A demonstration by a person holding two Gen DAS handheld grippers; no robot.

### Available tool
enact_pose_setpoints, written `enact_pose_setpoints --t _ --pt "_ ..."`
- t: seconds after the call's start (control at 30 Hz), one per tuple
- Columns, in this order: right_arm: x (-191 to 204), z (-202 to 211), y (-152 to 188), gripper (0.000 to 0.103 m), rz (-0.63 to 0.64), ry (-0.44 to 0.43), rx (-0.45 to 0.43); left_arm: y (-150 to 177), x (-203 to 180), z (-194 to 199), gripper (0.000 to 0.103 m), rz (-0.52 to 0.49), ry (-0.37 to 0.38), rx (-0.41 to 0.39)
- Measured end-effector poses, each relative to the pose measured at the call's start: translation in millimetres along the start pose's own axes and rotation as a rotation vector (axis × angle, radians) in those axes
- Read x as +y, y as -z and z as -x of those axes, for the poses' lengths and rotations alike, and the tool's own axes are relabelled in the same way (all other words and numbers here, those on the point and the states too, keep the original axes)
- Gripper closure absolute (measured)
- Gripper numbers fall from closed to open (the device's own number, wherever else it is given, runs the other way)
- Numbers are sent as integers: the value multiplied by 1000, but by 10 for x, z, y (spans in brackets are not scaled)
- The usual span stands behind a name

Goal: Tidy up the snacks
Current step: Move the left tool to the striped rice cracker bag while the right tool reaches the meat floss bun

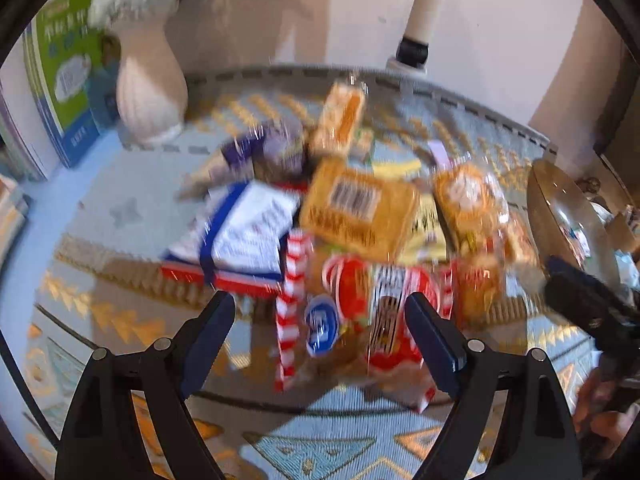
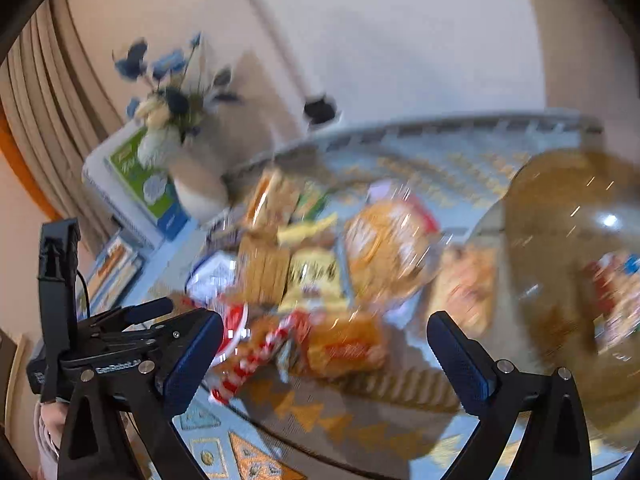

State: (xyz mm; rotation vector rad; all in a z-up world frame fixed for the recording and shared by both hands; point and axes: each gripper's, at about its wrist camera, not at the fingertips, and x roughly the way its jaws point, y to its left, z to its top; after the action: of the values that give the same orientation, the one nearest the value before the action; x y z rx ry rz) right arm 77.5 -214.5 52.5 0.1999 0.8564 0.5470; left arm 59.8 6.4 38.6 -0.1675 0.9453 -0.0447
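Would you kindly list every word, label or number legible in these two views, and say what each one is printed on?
"GenRobot.AI", roughly, in small white letters on the black body of the left gripper, seen from the right wrist view.
Green and blue box: white characters, too blurred to read.
Orange cracker pack: a barcode, digits unreadable.
White and blue packet: fine print, unreadable.
Yellow packet: dark lettering, blurred.

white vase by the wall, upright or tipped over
Upright: the white vase stands on its base on the patterned cloth, flowers rising from its neck.
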Motion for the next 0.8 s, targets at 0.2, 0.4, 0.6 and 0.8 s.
enact_pose_setpoints --t 0.2,0.4,0.6,0.8 --pt "-49 -348 161 2 -3 42 53 171 -8 -33 17 -31 116 -54" --pt "-181 -477 223 0 -21 15 38 240 -60 -71 3 -70 292 -102" --pt "-404 -391 236 0 -131 -111 -12 282 -81 -313 0 -41 298 -56" --pt "-469 -359 243 0 -158 -139 -24 289 -85 -327 0 -40 300 -61"
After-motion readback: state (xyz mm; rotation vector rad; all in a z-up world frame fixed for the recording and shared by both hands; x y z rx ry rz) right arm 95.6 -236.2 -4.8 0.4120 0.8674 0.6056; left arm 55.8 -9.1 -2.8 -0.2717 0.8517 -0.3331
